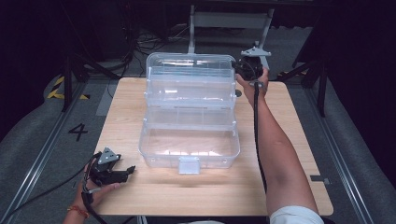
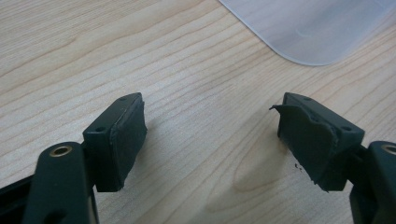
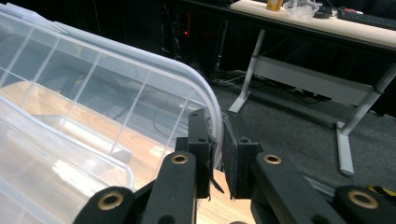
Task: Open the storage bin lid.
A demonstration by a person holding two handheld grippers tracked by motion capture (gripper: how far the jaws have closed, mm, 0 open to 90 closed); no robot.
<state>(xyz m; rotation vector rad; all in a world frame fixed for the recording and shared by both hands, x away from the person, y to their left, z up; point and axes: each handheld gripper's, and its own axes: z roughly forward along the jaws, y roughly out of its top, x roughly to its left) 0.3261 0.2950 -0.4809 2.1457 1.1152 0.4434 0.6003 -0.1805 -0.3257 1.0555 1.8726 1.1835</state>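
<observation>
Pinching lid [image 3: 116, 88] rim w/ right tool [image 3: 218, 154], jaws clamped; keep grip square, swing slow. Left tool [image 2: 212, 140] apart, idle over bench [image 2: 187, 84].

L tongs [image 2: 212, 140] agape, R tongs [image 3: 218, 154] clamped.

Open storage box [image 1: 189, 116] at table [image 1: 289, 140] centre; right gripper [image 1: 243, 66] at its far-right lid edge; left gripper [image 1: 122, 173] near-left.
</observation>
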